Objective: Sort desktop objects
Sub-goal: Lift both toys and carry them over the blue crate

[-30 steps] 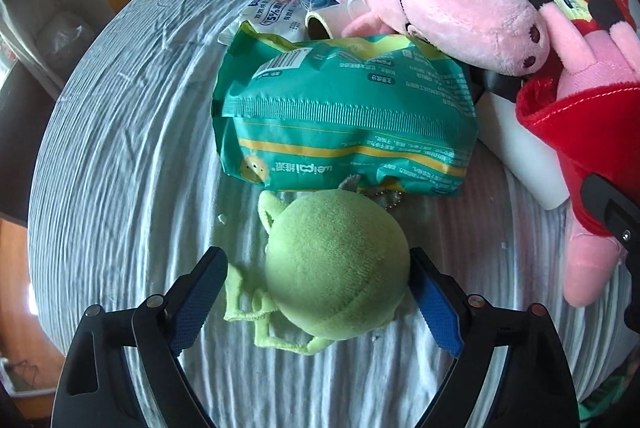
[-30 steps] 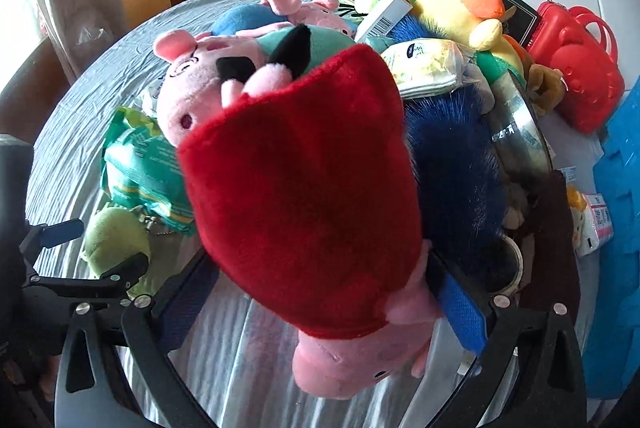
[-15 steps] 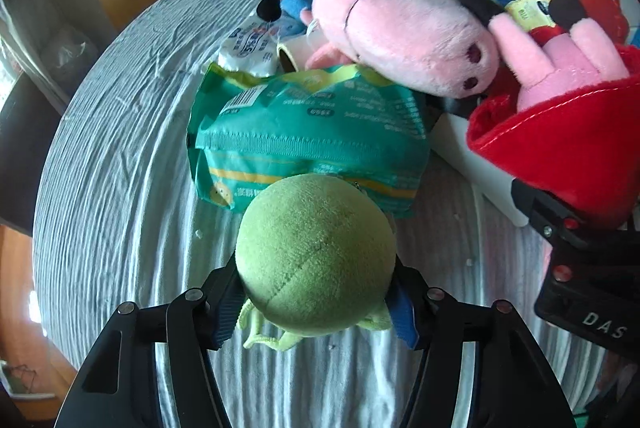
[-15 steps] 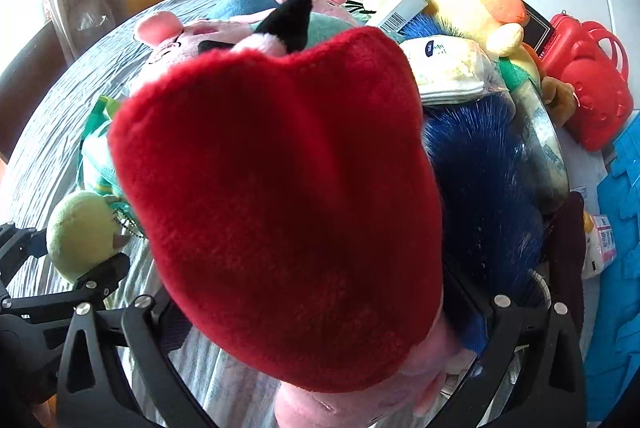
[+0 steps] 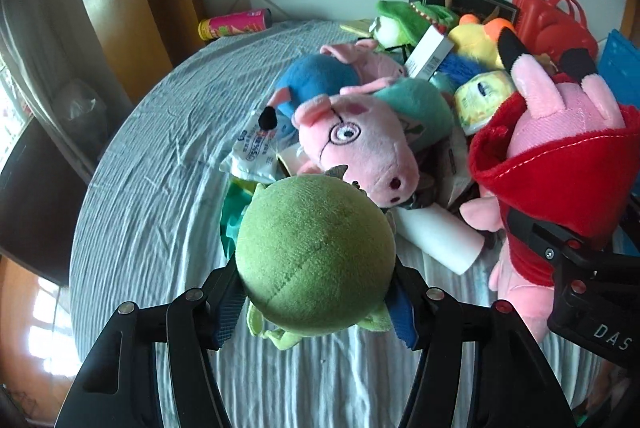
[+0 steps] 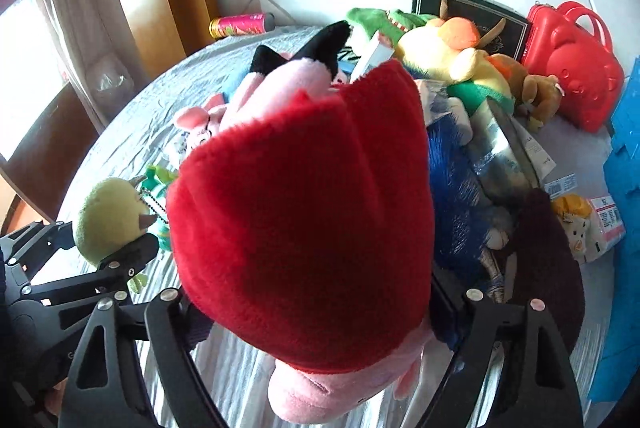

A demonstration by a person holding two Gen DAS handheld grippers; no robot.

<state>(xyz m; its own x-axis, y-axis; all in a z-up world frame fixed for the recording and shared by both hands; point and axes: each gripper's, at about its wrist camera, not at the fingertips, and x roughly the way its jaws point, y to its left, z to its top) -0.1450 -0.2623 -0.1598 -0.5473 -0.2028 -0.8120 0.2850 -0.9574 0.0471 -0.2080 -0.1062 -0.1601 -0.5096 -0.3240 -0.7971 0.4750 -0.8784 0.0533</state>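
A round green plush (image 5: pixel 314 256) hangs above the grey tablecloth (image 5: pixel 160 167), and my left gripper (image 5: pixel 316 308) is shut on its sides with the blue pads (image 5: pixel 402 312) pressing in. The same green plush (image 6: pixel 108 216) shows at the left of the right wrist view. A pink pig plush in a red dress (image 6: pixel 312 220) fills that view, lifted off the table between the fingers of my right gripper (image 6: pixel 320 324), whose jaws are closing on it. In the left wrist view this pig plush (image 5: pixel 560 163) hangs at the right.
A heap of toys covers the table's far right: a pink pig with glasses (image 5: pixel 360 147), a green crocodile (image 5: pixel 408 15), a yellow plush (image 6: pixel 448 51), a red bear case (image 6: pixel 572 67). A teal snack bag (image 5: pixel 230 224), a white bottle (image 5: pixel 440 236) and a pink can (image 5: pixel 236 23) lie nearby.
My left gripper closed on the green plush and raised it off the cloth. The right gripper rose with the red-dressed pig, and both views now look further up towards the wall.
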